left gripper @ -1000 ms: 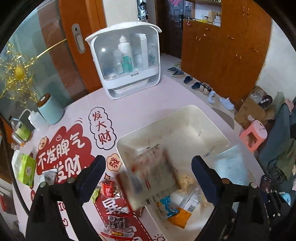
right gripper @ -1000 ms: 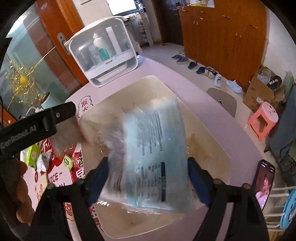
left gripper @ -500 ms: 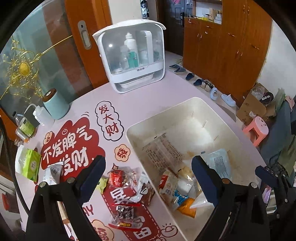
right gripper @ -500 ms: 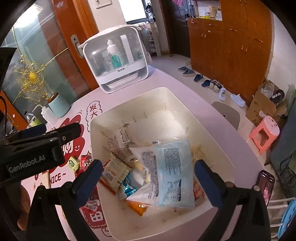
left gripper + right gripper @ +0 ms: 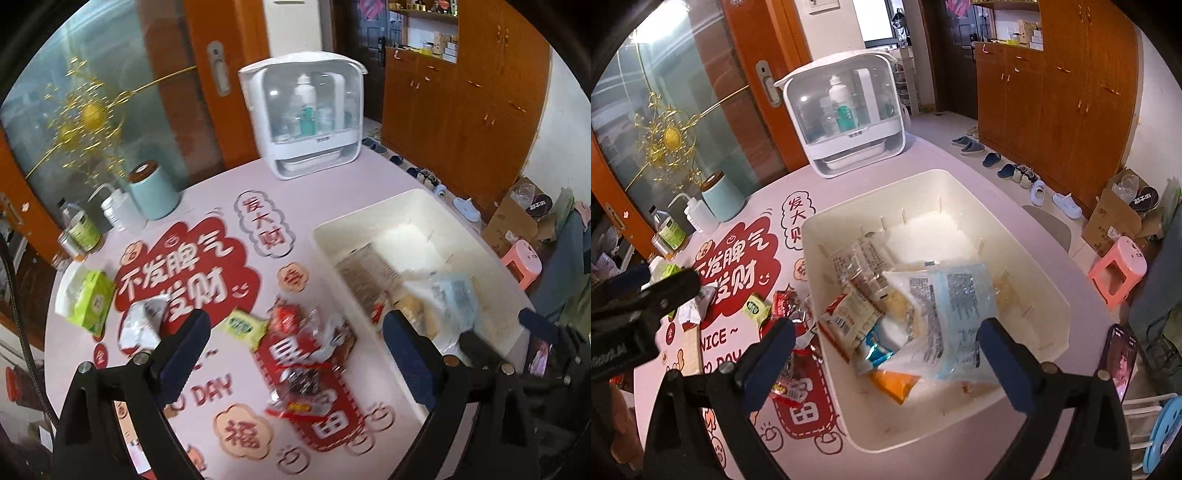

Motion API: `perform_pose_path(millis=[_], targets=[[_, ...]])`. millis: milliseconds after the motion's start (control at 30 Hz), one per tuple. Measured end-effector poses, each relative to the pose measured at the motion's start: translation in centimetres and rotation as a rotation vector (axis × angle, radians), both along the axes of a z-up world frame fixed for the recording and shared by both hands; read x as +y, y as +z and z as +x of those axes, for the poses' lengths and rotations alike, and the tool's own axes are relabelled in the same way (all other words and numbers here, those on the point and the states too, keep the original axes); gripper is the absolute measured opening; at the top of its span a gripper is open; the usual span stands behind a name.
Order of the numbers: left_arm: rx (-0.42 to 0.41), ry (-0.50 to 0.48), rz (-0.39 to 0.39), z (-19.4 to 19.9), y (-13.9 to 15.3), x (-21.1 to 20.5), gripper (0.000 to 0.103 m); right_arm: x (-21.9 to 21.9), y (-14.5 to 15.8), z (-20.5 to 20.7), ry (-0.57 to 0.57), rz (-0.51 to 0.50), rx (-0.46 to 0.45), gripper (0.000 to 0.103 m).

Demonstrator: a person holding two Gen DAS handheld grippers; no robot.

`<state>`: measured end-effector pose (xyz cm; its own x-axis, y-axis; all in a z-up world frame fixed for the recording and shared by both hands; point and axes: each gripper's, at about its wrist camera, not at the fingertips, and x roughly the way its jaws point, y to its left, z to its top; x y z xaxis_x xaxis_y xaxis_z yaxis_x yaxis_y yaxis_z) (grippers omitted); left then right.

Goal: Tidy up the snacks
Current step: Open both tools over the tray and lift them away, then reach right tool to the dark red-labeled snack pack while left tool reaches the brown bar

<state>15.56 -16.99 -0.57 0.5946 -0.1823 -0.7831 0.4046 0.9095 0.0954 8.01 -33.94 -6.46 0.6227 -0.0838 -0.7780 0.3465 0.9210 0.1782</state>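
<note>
- Since half a second back, my left gripper has swung off the bin to hover above the loose snacks on the table, jaws apart, empty.
- My right gripper hangs spread and empty over the binned packets.
- Risk: that overlapping pile could yield two wrappers, or one slipping free.

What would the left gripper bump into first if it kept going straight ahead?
Probably the pile of small red snack packets lying on the table beside the white bin; they sit between the open left gripper fingers, though depth is unclear.
</note>
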Motion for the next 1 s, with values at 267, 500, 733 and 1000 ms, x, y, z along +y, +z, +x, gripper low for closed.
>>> perform_pose_path(millis=[267, 500, 733, 1000], targets=[[0.037, 0.109, 0.040, -2.3, -1.7, 9.4, 0.094, 3.5, 0.2, -1.5, 0.039, -0.001, 0.012, 0.100], [0.097, 0.236, 0.109, -3.4, -4.5, 18.4, 0.094, 8.1, -0.2, -2.3, 0.119, -0.037, 0.049, 0.100], [0.141, 0.343, 0.098, -3.1, -6.1, 25.2, 0.094, 13.0, 0.3, -1.6, 0.198, -0.099, 0.044, 0.100], [0.059, 0.330, 0.087, 0.4, -4.6, 27.8, 0.094, 16.3, -0.8, 1.2, 0.294, -0.007, 0.087, 0.080]])
